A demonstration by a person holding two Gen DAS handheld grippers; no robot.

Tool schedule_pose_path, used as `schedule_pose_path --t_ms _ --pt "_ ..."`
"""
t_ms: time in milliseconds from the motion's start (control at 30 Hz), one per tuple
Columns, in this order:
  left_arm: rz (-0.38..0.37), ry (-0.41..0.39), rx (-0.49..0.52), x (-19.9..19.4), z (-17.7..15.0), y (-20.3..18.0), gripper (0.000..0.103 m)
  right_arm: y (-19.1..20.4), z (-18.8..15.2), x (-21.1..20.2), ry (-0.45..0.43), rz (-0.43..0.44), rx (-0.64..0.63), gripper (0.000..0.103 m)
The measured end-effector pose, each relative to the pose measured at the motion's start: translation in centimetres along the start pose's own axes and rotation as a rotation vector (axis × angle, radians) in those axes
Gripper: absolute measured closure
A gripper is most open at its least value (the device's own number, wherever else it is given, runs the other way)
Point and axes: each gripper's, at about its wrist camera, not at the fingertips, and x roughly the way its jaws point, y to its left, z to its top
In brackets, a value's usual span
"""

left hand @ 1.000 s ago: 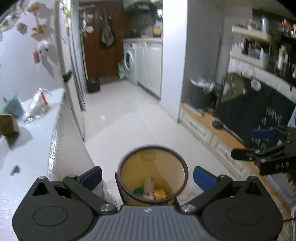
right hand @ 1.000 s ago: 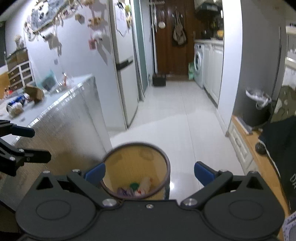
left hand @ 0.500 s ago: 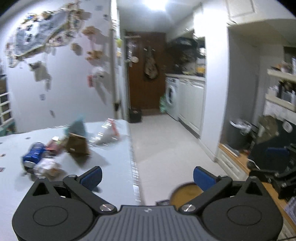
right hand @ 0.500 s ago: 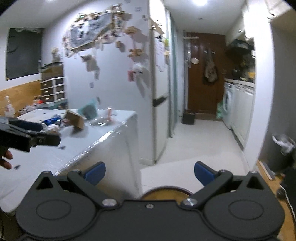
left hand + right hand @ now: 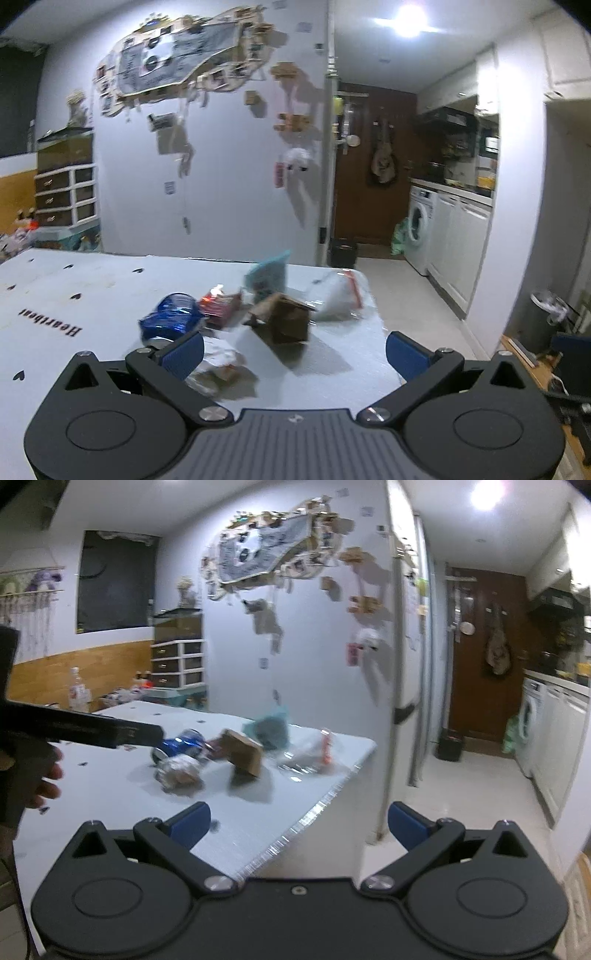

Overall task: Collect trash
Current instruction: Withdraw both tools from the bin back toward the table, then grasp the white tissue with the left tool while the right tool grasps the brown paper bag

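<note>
Left gripper (image 5: 293, 350) fingers wide apart, empty; trash pile (image 5: 255, 314) on table (image 5: 92, 291) just ahead, crumpled wrapper (image 5: 218, 363) beside left finger. Right gripper (image 5: 297, 821) also spread, empty, pile well ahead-left.

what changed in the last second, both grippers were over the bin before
Both grippers swung up and away from the bin, which has dropped out of view, and now face the trash pile on the white table. The left gripper is nearest the crumpled wrapper and brown box; the right gripper sits further back by the table edge. Nothing was grasped or released. Both stayed open and empty.
</note>
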Motion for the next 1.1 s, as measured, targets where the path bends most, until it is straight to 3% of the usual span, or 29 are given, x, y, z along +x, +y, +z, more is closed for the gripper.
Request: schedule_pose_path --t_ms 233,400,500,733,1000,1100 --pt "-0.011 0.055 -0.174 5.8 1.7 5.0 0.000 2.4 2.1 4.6 0.007 0.057 -0.017 0.000" --pt "0.074 0.089 -0.241 10.3 2.1 6.8 0.000 3.4 3.2 6.9 0.014 0.076 -0.029 0.000" --pt "0.081 0.115 -0.286 12.4 1.4 7.8 0.000 3.9 3.9 8.3 0.020 0.071 -0.032 0.000" --pt "0.115 0.087 -0.388 13.6 -1.1 9.0 0.000 3.9 6.4 11.5 0.025 0.043 0.027 0.000" --pt "0.136 0.096 -0.385 14.4 -1.9 9.2 0.002 4.0 9.9 16.8 0.061 0.030 0.096 0.000" --pt "0.136 0.104 -0.379 14.6 -2.2 9.3 0.009 4.2 10.5 19.6 0.108 0.035 0.149 0.000"
